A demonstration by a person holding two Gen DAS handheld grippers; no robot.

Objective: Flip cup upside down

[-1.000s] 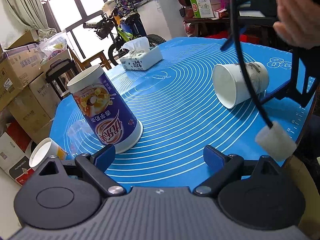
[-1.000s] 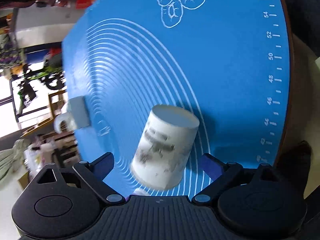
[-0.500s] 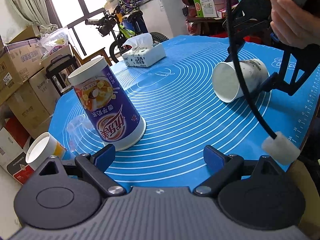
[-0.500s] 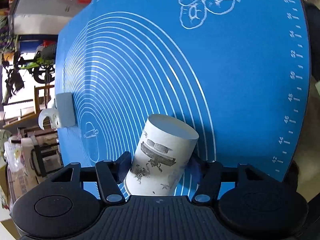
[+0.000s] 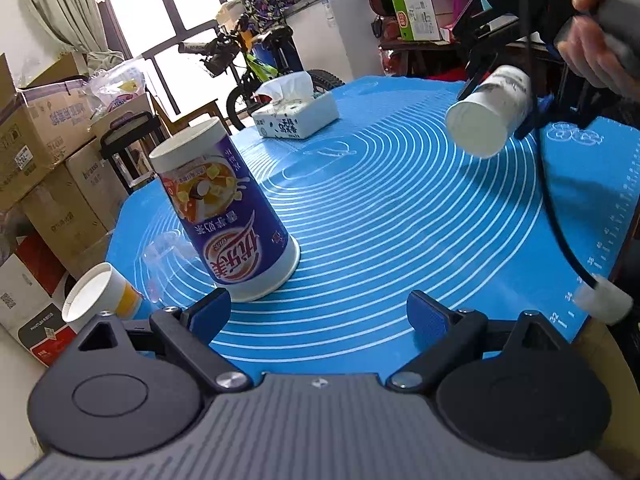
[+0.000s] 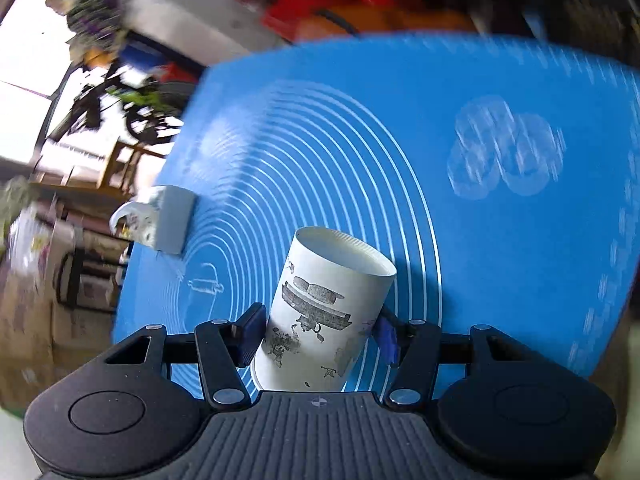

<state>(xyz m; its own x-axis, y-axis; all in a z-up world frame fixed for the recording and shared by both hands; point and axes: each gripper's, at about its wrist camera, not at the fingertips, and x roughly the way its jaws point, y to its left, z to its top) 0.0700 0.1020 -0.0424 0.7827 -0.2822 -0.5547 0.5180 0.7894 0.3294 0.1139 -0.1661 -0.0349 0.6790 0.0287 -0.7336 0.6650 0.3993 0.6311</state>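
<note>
A white paper cup with grey ink drawings (image 6: 324, 312) is clamped between the blue pads of my right gripper (image 6: 318, 334). It hangs in the air above the blue mat (image 6: 500, 264), lying sideways. In the left wrist view the same cup (image 5: 490, 110) is at the upper right, its mouth facing me, with the right gripper (image 5: 508, 92) around it. My left gripper (image 5: 320, 314) is open and empty, low over the near edge of the mat (image 5: 400, 216).
A tall purple drink cup (image 5: 224, 216) stands upside down just ahead of my left finger. A tissue box (image 5: 294, 114) sits at the mat's far side. A small paper cup (image 5: 102, 298) lies off the left edge. A black cable (image 5: 548, 200) hangs at right.
My right gripper closed on the white cup and lifted it off the mat. The left gripper stayed open and shifted only slightly.
</note>
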